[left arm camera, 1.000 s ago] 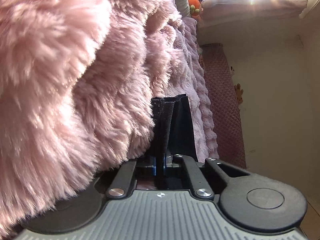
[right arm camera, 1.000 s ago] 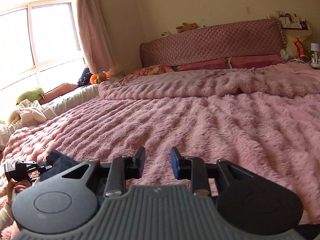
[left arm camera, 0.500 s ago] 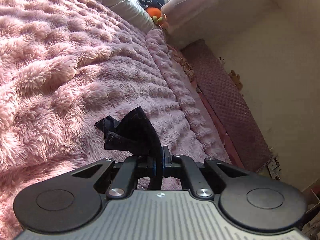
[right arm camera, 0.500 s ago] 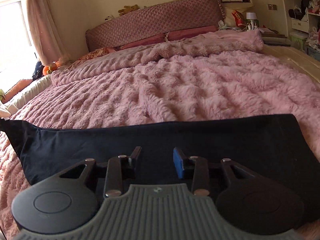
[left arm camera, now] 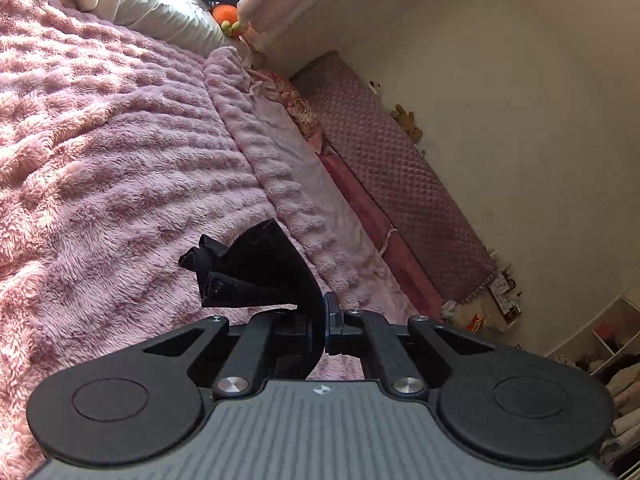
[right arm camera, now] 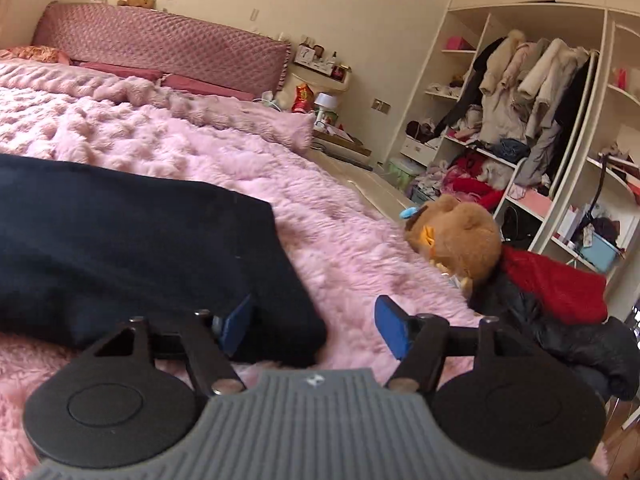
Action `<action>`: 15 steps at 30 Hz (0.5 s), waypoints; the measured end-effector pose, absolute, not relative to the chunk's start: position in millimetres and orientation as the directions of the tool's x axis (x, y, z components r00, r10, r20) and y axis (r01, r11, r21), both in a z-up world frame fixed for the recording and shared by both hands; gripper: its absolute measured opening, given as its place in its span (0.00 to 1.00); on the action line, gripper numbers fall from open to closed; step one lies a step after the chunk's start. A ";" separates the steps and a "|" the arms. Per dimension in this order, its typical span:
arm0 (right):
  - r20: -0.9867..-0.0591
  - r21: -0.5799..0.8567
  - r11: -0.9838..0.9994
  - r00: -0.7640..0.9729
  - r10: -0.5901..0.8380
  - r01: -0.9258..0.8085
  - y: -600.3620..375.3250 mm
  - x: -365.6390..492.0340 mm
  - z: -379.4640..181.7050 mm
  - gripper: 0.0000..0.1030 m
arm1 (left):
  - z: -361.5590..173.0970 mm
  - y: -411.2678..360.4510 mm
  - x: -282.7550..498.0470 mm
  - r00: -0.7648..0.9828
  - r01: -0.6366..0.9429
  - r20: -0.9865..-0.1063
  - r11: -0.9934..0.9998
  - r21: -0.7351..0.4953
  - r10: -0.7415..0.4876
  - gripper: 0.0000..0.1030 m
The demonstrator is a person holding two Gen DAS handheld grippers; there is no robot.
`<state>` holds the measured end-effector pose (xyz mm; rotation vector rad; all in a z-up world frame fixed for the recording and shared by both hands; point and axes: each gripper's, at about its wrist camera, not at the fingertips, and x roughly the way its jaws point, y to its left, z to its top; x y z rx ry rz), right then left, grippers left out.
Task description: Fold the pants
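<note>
Left gripper (left arm camera: 323, 322): jaws clamped on a bunched end of the dark pants (left arm camera: 256, 272). A second ago this end hung close against the pink blanket (left arm camera: 100, 152); it is now lifted clear, with the bed spread out below the camera. The hold has stayed firm across all three left-wrist views.

Right gripper (right arm camera: 316, 326): jaws wide, nothing between them. A second ago this gripper faced the bed with the pants barely in view at lower left. Half a second ago the garment lay stretched across the view ahead of it. It has now swung toward the far end, and the corner of the pants (right arm camera: 140, 248) sits between the blue pads (right arm camera: 394, 330), the left pad against or just over the cloth. Whether the pad presses the fabric cannot be told.

The pants lie as a long, flat band on the blanket. A plush bear (right arm camera: 460, 240) and dark clothing lie beside the bed edge, apart from the garment.

Judgement: one end is secured, the other is being approached for a grasp. The fold itself is not yet made. Closing on the corner appears to be the next requirement.
</note>
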<state>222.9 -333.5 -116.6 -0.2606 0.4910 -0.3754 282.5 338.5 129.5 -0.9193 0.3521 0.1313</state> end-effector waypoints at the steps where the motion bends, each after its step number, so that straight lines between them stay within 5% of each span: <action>1: -0.424 -0.250 0.926 0.828 -0.366 0.282 -348.0 221.5 -111.9 0.60 | 136.0 325.3 280.7 0.938 -0.238 -0.342 0.610 -0.756 -0.059 0.04; 15: -0.439 0.037 0.946 0.856 -0.274 0.321 -401.4 207.6 -78.9 0.68 | 198.2 131.5 269.2 0.916 -0.121 -0.385 0.839 -0.531 -0.112 0.04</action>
